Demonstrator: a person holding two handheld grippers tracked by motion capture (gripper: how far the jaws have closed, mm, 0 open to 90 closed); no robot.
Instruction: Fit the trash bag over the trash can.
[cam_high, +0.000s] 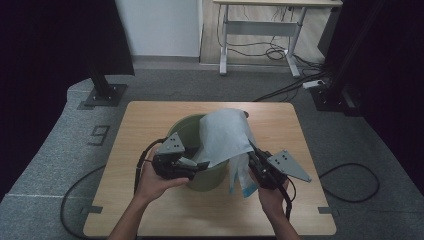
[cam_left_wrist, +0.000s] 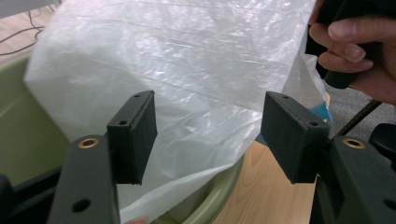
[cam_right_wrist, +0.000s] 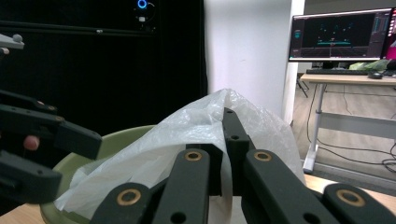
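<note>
A pale green bin (cam_high: 186, 126) stands mid-table, and a thin white plastic bag (cam_high: 225, 136) rises out of it and hangs over its right rim, with a blue-printed end (cam_high: 247, 187) dangling outside. My right gripper (cam_high: 253, 153) is shut on the bag's right side; in the right gripper view its jaws (cam_right_wrist: 228, 140) pinch the film (cam_right_wrist: 182, 135) above the bin (cam_right_wrist: 116, 137). My left gripper (cam_high: 198, 165) sits at the bin's near rim, open. In the left gripper view its jaws (cam_left_wrist: 210, 135) stand apart in front of the bag (cam_left_wrist: 187, 70), not pressing on it.
The wooden table (cam_high: 150, 200) has free room in front of and beside the bin. On the floor beyond are a desk frame (cam_high: 260, 35), cables (cam_high: 350, 182) and black stand bases (cam_high: 105, 95). A monitor (cam_right_wrist: 341, 35) stands on the far desk.
</note>
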